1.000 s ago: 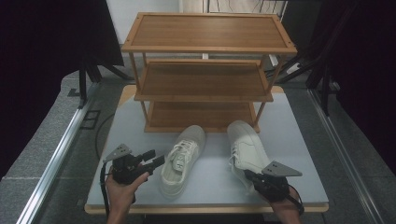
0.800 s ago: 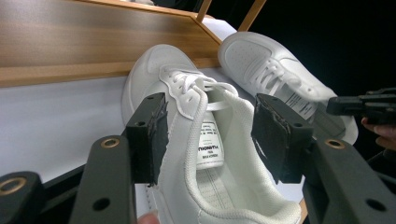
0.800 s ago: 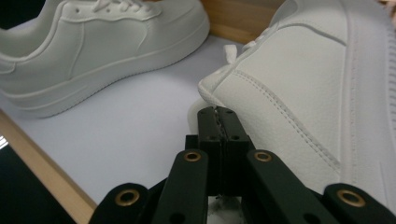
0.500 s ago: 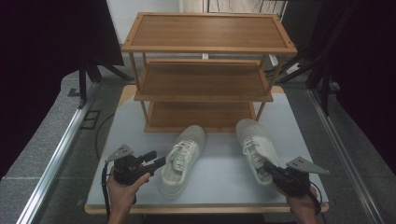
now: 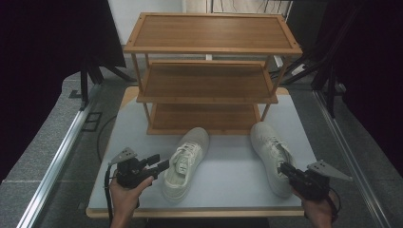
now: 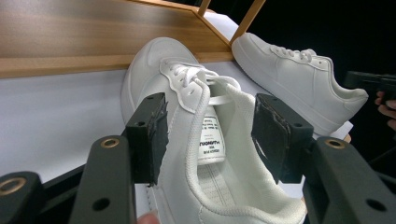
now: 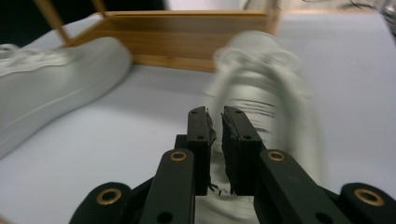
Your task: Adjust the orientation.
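At the near left edge: left gripper (image 5: 160, 162) wide, astride the left shoe's (image 5: 186, 154) collar, not lifting. Farther right: right gripper (image 5: 284, 167) barely parted, jaws just been opening, nothing between, behind the right shoe (image 5: 268, 149). Both shoes flat on the surface (image 5: 228, 164) before the rack (image 5: 209, 85); shelving probably all left.

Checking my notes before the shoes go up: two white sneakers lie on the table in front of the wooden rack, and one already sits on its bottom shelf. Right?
Not quite. The high view shows the wooden rack with bare shelves; both white sneakers, left one and right one, lie on the table in front of it.
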